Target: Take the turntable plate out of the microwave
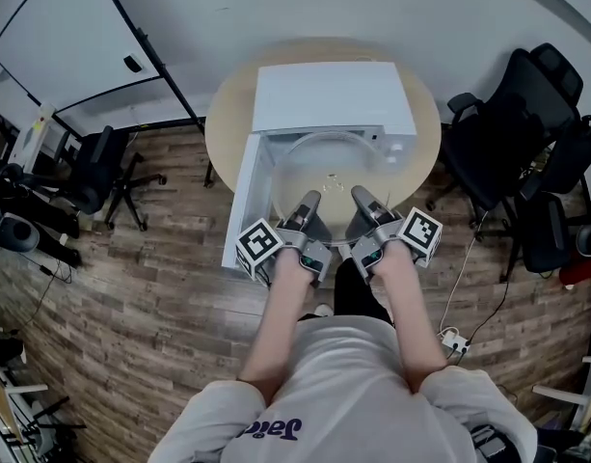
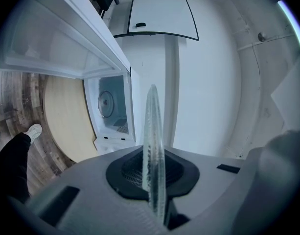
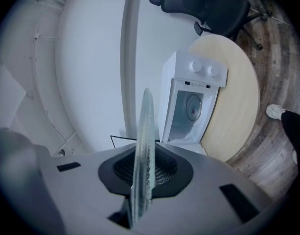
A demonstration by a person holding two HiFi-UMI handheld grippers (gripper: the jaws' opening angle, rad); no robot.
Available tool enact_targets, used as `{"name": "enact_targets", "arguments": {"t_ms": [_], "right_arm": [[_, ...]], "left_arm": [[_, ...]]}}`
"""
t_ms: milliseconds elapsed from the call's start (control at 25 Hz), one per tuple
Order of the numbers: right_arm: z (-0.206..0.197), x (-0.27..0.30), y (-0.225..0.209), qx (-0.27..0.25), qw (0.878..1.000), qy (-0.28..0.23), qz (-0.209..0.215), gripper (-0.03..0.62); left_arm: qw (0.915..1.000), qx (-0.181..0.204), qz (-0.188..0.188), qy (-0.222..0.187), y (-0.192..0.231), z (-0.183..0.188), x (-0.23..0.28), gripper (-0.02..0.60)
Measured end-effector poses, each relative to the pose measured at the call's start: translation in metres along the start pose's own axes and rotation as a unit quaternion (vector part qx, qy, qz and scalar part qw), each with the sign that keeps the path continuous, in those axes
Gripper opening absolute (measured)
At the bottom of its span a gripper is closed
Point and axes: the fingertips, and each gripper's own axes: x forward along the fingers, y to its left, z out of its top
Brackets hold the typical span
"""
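The left claw (image 1: 309, 201) and right claw (image 1: 361, 195) pinch the turntable plate (image 2: 152, 131), seemingly out of the microwave (image 1: 334, 99); next, set it down gently

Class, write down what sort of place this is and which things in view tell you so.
Most likely an office or meeting room: black swivel chairs, a large whiteboard on a stand, and a round table bearing a microwave.

Left gripper (image 1: 310, 201), right gripper (image 1: 362, 195) holding glass plate (image 1: 326, 172), open microwave (image 1: 334, 99), round table (image 1: 228, 131)
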Motion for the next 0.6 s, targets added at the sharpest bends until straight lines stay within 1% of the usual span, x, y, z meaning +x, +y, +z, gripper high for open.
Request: {"name": "enact_targets", "arguments": {"t_ms": [200,600], "right_arm": [[-0.0057,-0.0011,0.0008,-0.006,1.0,0.0,-0.003,0.034],[-0.004,-0.0058,0.0017,-0.011,1.0,-0.006,-0.002,0.032]], "left_arm": [[0.9999,0.012,0.004,-0.007,-0.0028,0.002,-0.005,0.032],[1.0,0.007,-0.003,0.003,-0.0045,-0.002,-0.0037,0.034]]}}
